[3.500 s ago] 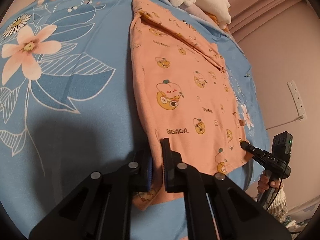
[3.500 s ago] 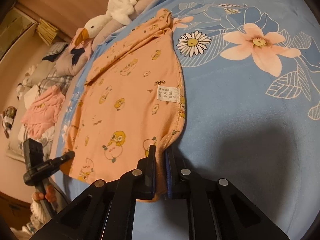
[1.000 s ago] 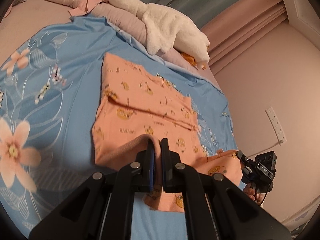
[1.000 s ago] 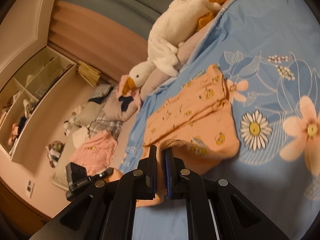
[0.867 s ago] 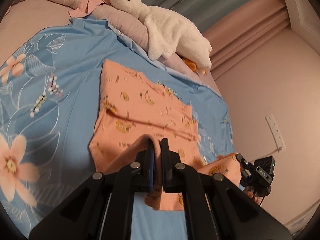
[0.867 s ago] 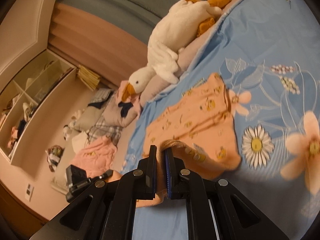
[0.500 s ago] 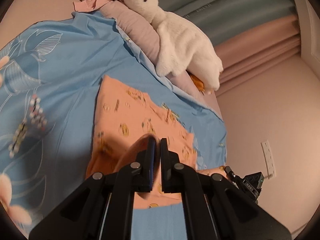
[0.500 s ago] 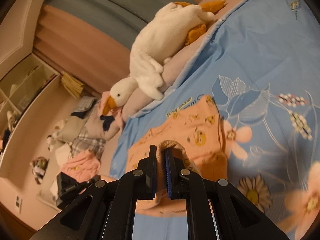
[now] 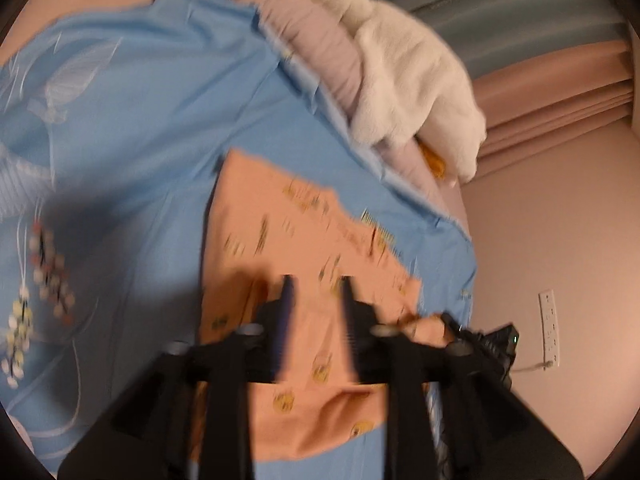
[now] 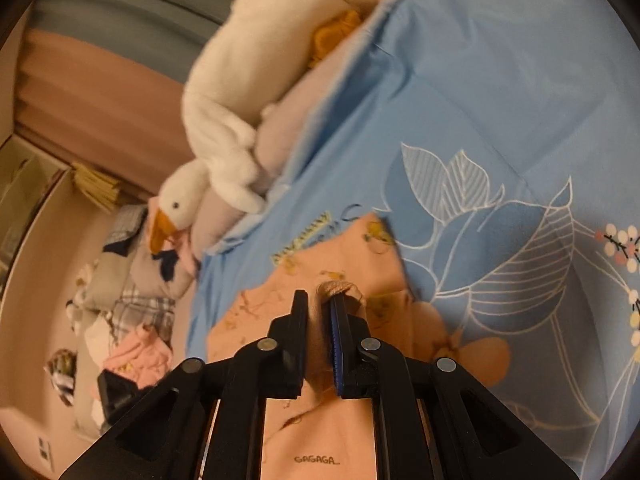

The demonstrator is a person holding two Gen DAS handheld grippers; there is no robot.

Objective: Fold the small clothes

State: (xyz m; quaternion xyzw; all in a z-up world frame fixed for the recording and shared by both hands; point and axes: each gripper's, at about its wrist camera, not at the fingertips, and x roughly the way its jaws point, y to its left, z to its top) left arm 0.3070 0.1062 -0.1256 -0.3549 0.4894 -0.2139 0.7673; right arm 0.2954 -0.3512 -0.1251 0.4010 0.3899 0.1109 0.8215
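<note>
- Left wrist view: a bed under a blue floral sheet (image 9: 132, 120) fills the frame; beyond the jaws a white plush goose (image 9: 412, 64) lies along a mauve pillow (image 9: 320, 48), with pink and grey-blue curtains (image 9: 560, 80) behind.
- Right of the jaws stands a pink wall with a socket strip (image 9: 549, 326).
- The left gripper (image 9: 316, 292) has its jaws opening, pads apart; the orange printed garment (image 9: 288, 224) lies on the sheet under and ahead of them, its cloth showing between the pads but not pressed.
- This whole view is motion-blurred; the right gripper (image 9: 480, 338) at the garment's right corner is only a dark shape.
- Right wrist view: the right gripper (image 10: 318, 300) has its jaws nearly closed, pinching a fold of the garment (image 10: 320, 432), which spreads on the sheet (image 10: 500, 100) below and ahead.
- Left of the jaws, a clothes heap (image 10: 132, 320) and shelving (image 10: 24, 200) sit blurred and partly cut off.
- The goose (image 10: 248, 92) lies ahead.
</note>
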